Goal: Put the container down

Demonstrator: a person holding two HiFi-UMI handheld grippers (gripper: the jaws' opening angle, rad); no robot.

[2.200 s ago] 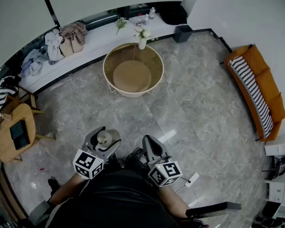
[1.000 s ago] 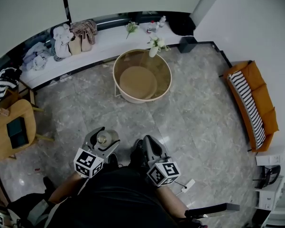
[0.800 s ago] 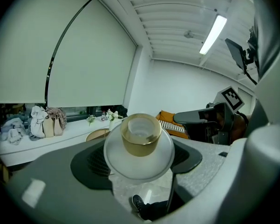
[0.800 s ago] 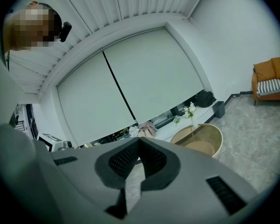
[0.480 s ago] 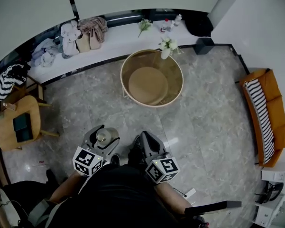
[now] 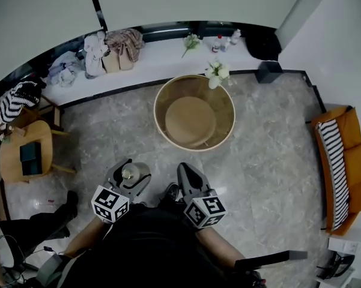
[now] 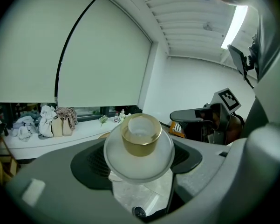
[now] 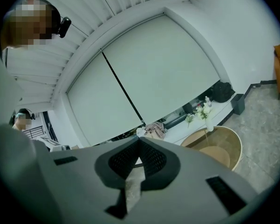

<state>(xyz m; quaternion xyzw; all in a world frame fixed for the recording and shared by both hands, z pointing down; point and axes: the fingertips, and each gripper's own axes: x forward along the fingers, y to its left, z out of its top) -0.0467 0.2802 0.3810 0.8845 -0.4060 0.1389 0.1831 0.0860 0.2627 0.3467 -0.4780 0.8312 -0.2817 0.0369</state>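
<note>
Held the container (image 7: 140,149), a frosted round jar with a gold cap, clamped between the jaws of the left gripper (image 6: 130,173), in the air above the grey marble floor (image 6: 270,161) and well short of the near edge of the round bench (image 6: 156,116). Had the right gripper (image 6: 184,171) just beside it, jaws pressed together on nothing.

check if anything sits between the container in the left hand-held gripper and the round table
Nothing visible does: only bare floor lies between the container and the round table. A flower vase stands at its far rim; the rest of the top looks free.
</note>
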